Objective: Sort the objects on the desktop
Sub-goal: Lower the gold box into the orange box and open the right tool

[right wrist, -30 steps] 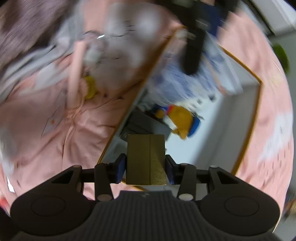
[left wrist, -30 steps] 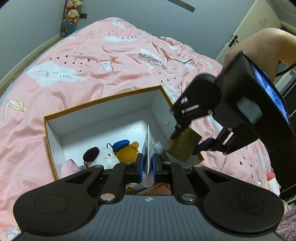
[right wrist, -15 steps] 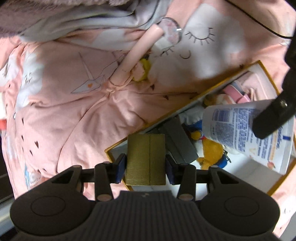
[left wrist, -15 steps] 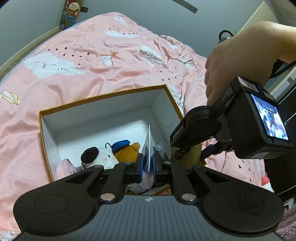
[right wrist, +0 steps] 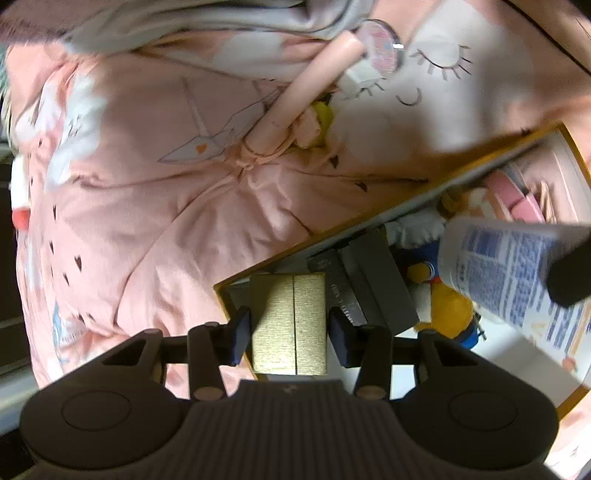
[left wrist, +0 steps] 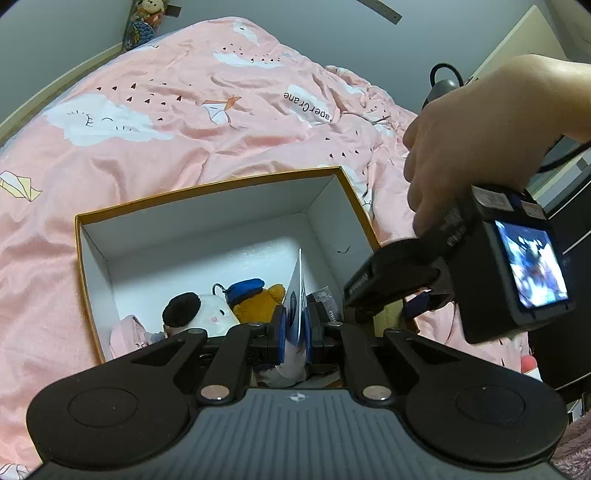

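An orange-rimmed white storage box (left wrist: 207, 188) lies on the pink bed cover. My left gripper (left wrist: 293, 325) is shut on a white tube with blue print (left wrist: 297, 291), held edge-on above the box's near side. The same tube (right wrist: 509, 280) shows broadside in the right wrist view. My right gripper (right wrist: 290, 332) is shut on a gold box (right wrist: 290, 321) and points steeply down over the storage box's corner (right wrist: 221, 290). In the left wrist view this right gripper (left wrist: 391, 310) and the gold box (left wrist: 388, 319) sit at the storage box's right wall.
Inside the storage box lie a white plush (left wrist: 199, 314), an orange bear with a blue cap (left wrist: 258, 299), a dark grey case (right wrist: 373, 280) and pink items (right wrist: 513, 199). A pink stick (right wrist: 310, 96) and grey cloth (right wrist: 184, 22) rest on the bed. A person's hand (left wrist: 480, 147) holds the right gripper.
The right gripper has rolled and sunk with the gold box toward the storage box's near right corner. The left gripper and its tube have stayed about where they were.
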A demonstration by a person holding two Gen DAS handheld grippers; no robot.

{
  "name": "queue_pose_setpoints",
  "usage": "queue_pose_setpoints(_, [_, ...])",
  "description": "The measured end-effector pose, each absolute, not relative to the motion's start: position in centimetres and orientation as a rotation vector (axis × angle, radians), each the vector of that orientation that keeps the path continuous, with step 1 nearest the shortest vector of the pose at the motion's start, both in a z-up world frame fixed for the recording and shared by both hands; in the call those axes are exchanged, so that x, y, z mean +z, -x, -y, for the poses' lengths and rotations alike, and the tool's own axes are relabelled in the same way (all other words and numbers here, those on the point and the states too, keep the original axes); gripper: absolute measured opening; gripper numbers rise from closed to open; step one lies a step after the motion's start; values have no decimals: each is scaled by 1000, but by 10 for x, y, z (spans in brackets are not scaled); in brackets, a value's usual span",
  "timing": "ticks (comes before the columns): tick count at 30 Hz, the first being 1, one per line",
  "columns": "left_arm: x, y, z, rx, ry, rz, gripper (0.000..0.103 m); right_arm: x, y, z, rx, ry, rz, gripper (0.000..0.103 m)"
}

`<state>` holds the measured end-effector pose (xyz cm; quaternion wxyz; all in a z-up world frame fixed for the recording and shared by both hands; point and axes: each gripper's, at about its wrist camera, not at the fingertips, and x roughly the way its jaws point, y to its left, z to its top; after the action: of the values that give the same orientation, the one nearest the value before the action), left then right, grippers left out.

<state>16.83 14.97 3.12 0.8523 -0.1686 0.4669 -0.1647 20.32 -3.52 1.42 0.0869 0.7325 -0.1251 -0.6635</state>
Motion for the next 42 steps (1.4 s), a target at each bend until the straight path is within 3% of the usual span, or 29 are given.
queue_pose_setpoints(20, [33, -160, -160, -342, 397, -959, 11, -9, -184, 36, -1716, -2049, 208, 47])
queue_pose_setpoints(37, [42, -163, -135, -350, 339, -955, 11, 18, -197, 43, -1882, -2321, 235, 54])
queue_pose_setpoints(39, [47, -163, -133, -356, 338, -935, 11, 19, -202, 40, -1859, -2490, 298, 54])
queue_pose_setpoints(42, [51, -170, -127, -364, 328, -920, 11, 22, -223, 23, -1896, -2825, 657, 53])
